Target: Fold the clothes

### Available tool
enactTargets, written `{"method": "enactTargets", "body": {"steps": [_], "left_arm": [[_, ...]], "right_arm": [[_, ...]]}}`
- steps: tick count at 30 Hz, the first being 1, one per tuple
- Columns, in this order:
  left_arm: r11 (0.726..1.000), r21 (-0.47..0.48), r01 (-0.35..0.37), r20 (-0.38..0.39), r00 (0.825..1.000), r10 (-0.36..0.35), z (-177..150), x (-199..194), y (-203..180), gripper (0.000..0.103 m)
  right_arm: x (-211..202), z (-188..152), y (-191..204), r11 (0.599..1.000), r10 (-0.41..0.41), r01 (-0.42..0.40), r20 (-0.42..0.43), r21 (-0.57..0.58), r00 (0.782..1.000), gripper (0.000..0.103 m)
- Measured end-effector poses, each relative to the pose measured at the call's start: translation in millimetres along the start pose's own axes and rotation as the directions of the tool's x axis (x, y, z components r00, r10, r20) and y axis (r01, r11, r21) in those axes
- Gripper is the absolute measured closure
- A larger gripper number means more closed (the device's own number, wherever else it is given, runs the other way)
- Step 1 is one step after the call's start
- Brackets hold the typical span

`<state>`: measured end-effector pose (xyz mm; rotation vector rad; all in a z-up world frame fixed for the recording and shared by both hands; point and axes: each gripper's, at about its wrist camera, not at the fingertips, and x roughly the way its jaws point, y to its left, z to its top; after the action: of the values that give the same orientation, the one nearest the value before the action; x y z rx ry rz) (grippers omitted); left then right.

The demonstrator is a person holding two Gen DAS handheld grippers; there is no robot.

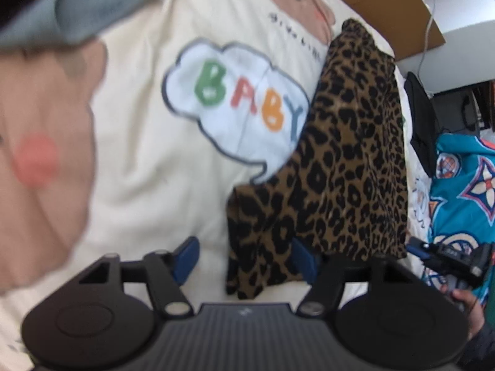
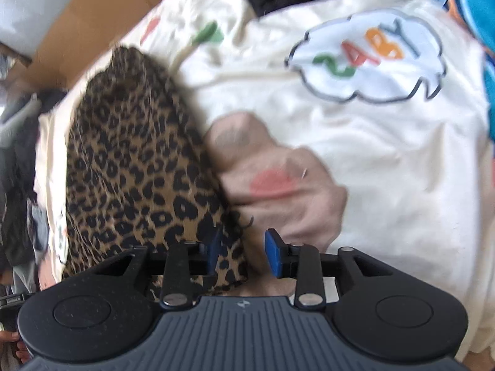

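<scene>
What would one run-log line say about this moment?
task: fold clothes | garment: leopard-print garment on cream bedspread | left claw: open | right claw: open

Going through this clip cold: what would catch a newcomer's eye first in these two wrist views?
The leopard-print garment stands out, lying folded on a cream bedspread and partly covering its colourful "BABY" cloud print. In the foreground of each view the left gripper and right gripper show blue pads spread open over the garment's near edge. A teal patterned cloth lies at the right edge of the left view.
</scene>
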<state>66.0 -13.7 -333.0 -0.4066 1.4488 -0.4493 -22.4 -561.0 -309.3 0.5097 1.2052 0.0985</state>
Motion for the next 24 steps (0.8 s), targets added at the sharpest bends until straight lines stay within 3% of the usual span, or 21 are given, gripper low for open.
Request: {"method": "enactTargets", "body": {"steps": [7, 14, 24], "left_arm": [[0.992, 0.116, -0.050, 0.077, 0.996, 0.041, 48.2, -30.6, -32.6, 0.036], [0.979, 0.200, -0.041, 0.096, 0.995, 0.022, 87.2, -21.2, -91.1, 0.039], [0.964, 0.266, -0.023, 0.077, 0.997, 0.002, 133.9, 21.7, -133.2, 0.041]], "right_arm": [[-32.3, 13.7, 7.0, 1.000, 0.012, -0.009, 0.133, -0.023, 0.991, 0.062], [-28.1, 34.8, 24.8, 0.996, 0.012, 0.006, 0.204, -0.087, 0.979, 0.062], [6.9, 62.4, 58.8, 0.986, 0.076, -0.050, 0.162, -0.159, 0.984, 0.063]]}}
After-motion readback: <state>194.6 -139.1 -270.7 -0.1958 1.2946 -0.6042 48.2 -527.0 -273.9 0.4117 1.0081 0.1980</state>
